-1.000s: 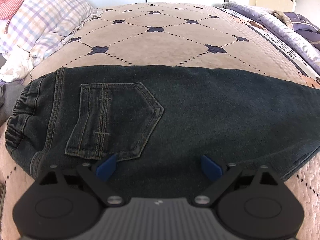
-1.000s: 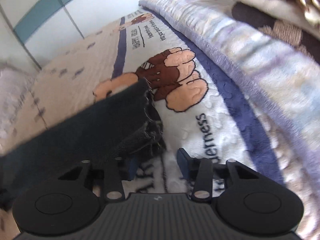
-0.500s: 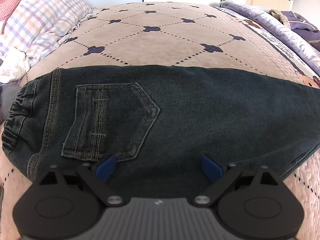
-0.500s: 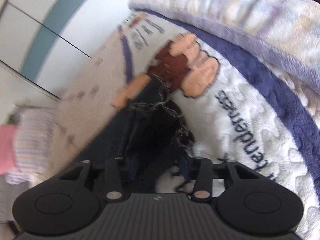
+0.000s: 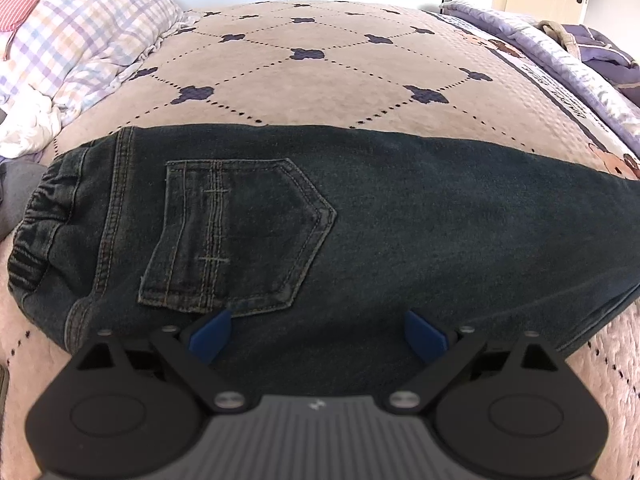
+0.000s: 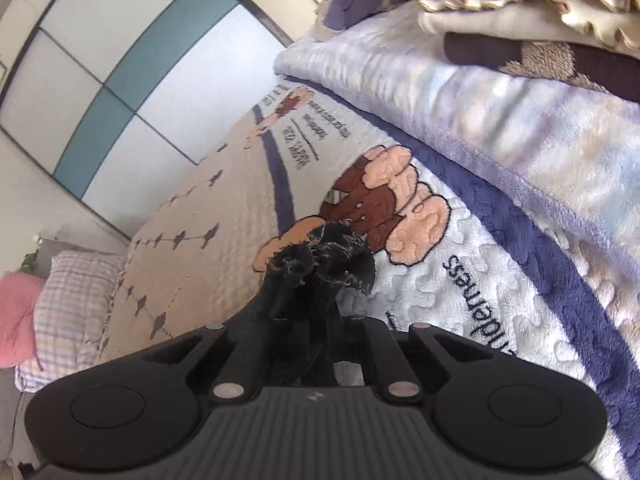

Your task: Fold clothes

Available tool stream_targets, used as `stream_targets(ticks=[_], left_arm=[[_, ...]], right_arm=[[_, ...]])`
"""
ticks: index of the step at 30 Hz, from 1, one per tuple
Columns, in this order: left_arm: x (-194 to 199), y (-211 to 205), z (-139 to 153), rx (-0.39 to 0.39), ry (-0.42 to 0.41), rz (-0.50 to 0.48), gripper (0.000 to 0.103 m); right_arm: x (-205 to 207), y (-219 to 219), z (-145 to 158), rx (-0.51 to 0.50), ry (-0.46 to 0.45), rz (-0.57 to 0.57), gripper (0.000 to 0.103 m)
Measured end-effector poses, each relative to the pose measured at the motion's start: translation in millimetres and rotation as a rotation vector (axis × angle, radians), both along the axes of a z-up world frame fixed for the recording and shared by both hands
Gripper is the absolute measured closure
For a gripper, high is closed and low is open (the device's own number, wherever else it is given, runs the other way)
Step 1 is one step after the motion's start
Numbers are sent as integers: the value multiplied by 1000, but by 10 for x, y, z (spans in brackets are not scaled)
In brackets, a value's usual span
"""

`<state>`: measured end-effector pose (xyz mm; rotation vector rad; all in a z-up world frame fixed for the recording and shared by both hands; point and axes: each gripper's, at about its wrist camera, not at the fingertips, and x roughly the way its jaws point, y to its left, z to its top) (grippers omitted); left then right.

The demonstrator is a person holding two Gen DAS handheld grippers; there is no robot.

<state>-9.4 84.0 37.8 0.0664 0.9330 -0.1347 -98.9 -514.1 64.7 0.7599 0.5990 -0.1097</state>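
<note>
My right hand-held gripper (image 6: pixel 316 320) pinching frayed jeans hem (image 6: pixel 320 256); left hand-held gripper (image 5: pixel 318 336) spread above seat. Risk: bunched hem slips, fold skews.

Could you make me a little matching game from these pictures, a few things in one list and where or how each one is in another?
Things:
1. left gripper
2. right gripper
3. back pocket
4. checked pillow

States:
A. at the far left edge of the bed
B. shut on the frayed hem of the jeans
C. open, low over the jeans
D. stitched on near the elastic waistband

Pairs: 1-C, 2-B, 3-D, 4-A
</note>
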Motion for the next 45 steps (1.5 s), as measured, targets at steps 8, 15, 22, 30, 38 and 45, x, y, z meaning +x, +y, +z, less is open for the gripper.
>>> stream_targets(ticks=[8, 15, 22, 30, 38, 45], left_arm=[[-28, 98, -7, -13, 2, -5, 7], [-119, 36, 5, 30, -8, -46, 7], [-168, -13, -5, 77, -19, -59, 7], [-257, 30, 251, -60, -82, -95, 8], [-264, -269, 15, -17, -29, -167, 7], [-306, -229, -28, -20, -17, -179, 5]], right_arm=[[130, -23, -212, -24, 86, -9, 96], [-66, -309, -429, 232, 80, -110, 56], [-198, -390, -360, 236, 81, -209, 51], [-115, 252, 309, -255, -19, -132, 49], [478, 1508, 23, -461, 107, 371, 46], [436, 1681, -215, -614, 204, 528, 47]])
